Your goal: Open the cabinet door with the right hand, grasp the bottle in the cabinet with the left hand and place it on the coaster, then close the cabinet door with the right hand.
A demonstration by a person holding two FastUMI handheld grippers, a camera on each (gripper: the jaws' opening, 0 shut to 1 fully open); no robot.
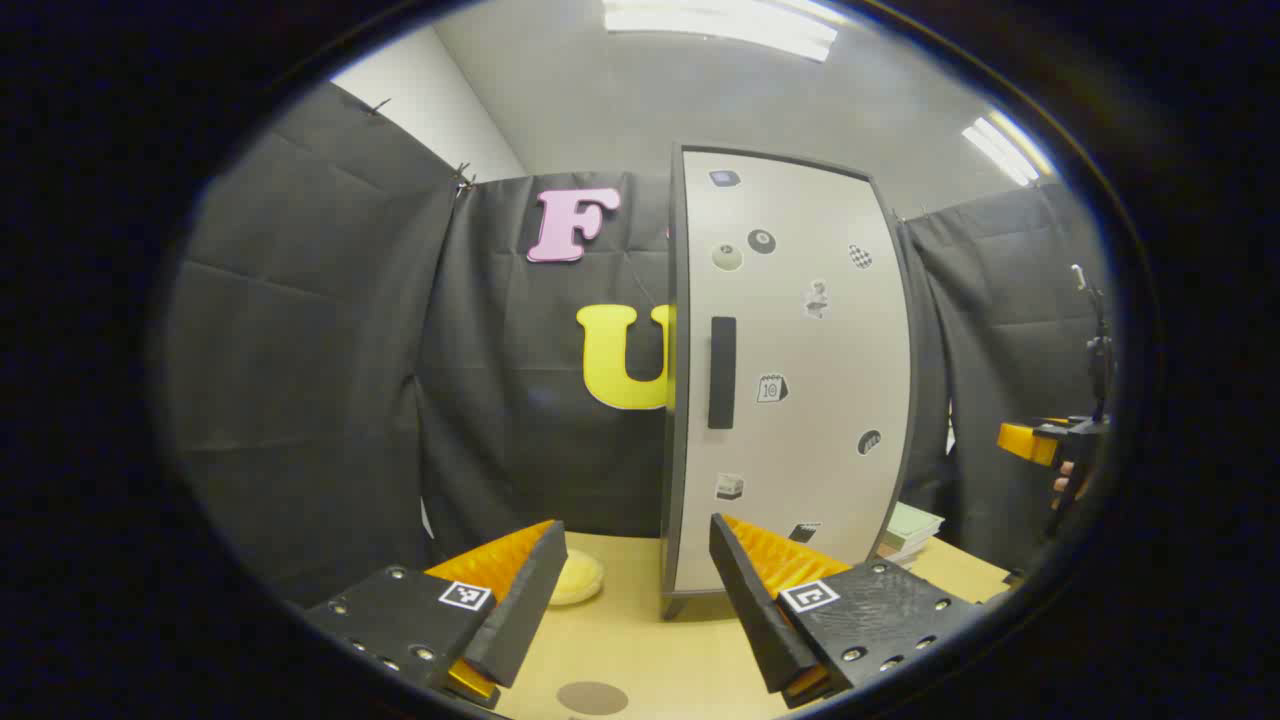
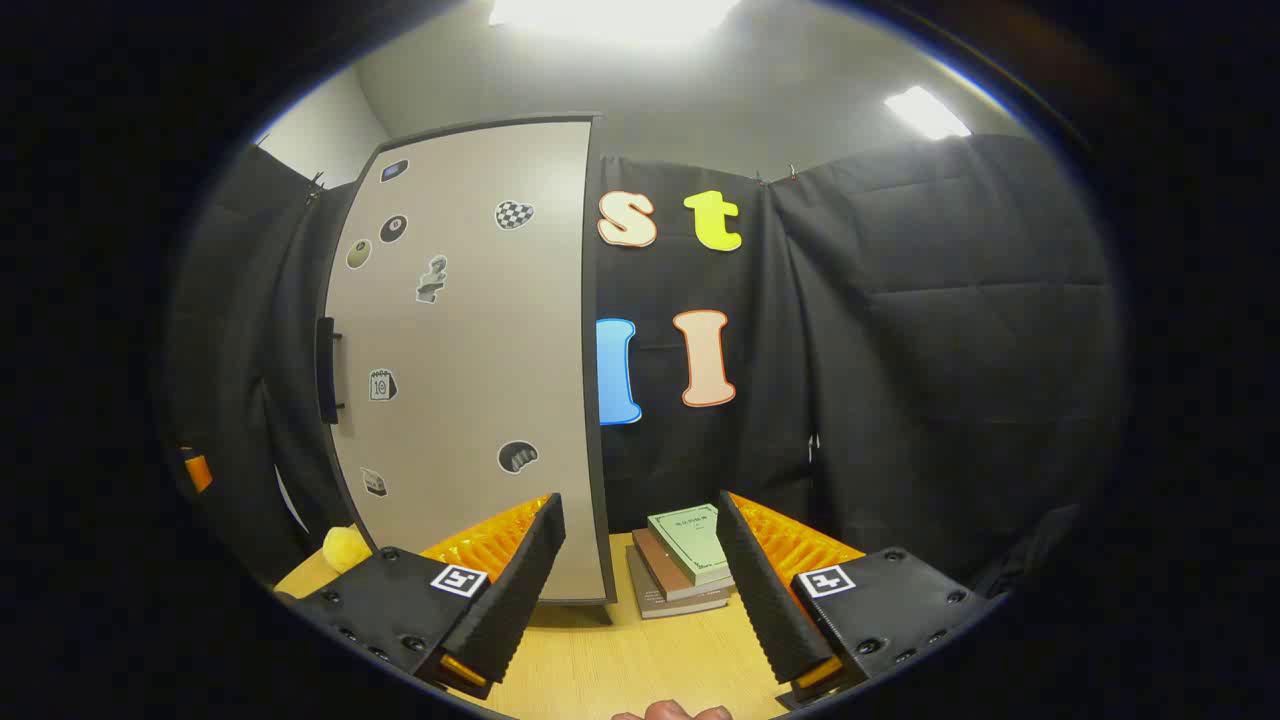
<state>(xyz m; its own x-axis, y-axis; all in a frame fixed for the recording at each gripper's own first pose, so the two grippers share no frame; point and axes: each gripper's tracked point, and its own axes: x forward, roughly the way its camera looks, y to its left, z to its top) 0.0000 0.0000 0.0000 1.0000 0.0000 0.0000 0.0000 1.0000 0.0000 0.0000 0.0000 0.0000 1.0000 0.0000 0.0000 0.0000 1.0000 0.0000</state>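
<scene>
Our right gripper point(image 2: 640, 570) hangs with its jaws spread wide and nothing between them, low over the pale wooden tabletop point(image 2: 610, 670), facing the tall grey sticker-dotted cabinet door point(image 2: 470, 350), which is shut. Its upright black bar handle point(image 2: 325, 370) lies up and to the left of that claw, long axis vertical, so we judge a leftward reach comes first. Our left gripper point(image 1: 640, 600) (also spread and empty) sits nearer the handle, which is straight ahead of it, yet the door is the right's job. The bottle is hidden behind the door; the round brown coaster point(image 1: 592, 697) lies just below the left claw.
</scene>
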